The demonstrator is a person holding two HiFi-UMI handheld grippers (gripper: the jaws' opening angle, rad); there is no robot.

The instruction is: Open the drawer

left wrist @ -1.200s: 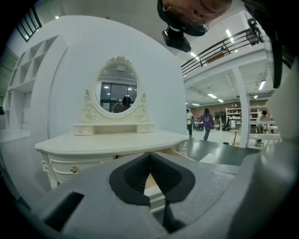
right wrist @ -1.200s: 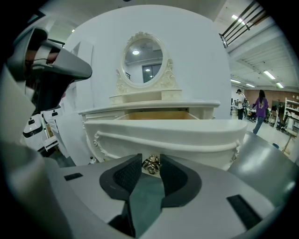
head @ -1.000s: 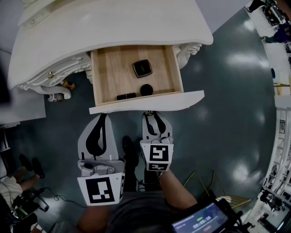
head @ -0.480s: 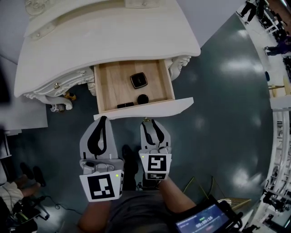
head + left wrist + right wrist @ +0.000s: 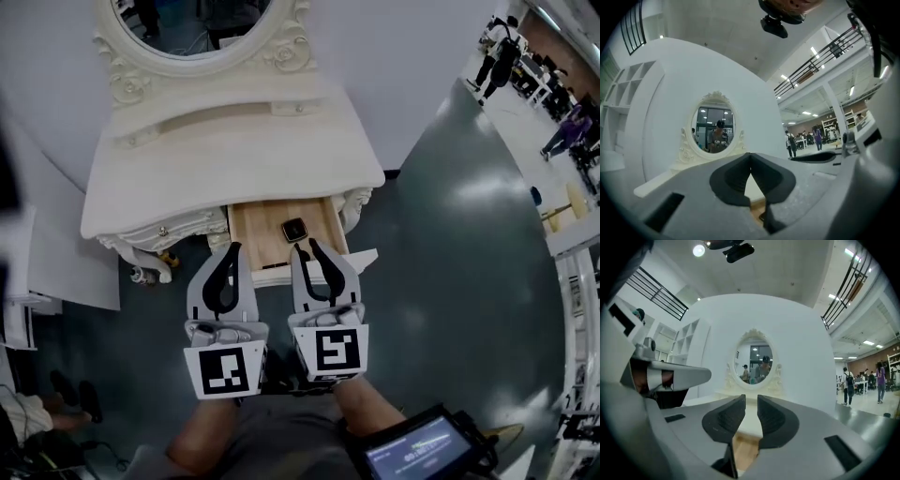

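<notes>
Head view, read from near to far. At 6 o'clock the left gripper (image 5: 232, 249) is shown with its jaws brought together at the tips and nothing held. Just to its 3 o'clock side, the right gripper (image 5: 307, 246) is shown with a narrow gap; its jaws have just been closing, and nothing is seen between them. Both are judged to be held clear above the drawer (image 5: 253, 234) (the mirror is faced almost straight on in both gripper views). The drawer lies at the centre of the view, drawn out toward 6 o'clock from under the dressing table (image 5: 225, 159), so the task is judged done or nearly so. A small dark box (image 5: 294, 230) rests on the drawer floor, just at 12 o'clock of the right gripper's tips. Three hazards are noted. If the grippers were lowered or pushed toward 12 o'clock, the white front panel could be struck and the drawer driven back in. The box could be knocked if the right tips dipped inside. If the drawer were pulled further, it might be drawn off its runners, whose reach cannot be seen. The mirror (image 5: 187, 23) stands at 12 o'clock.
</notes>
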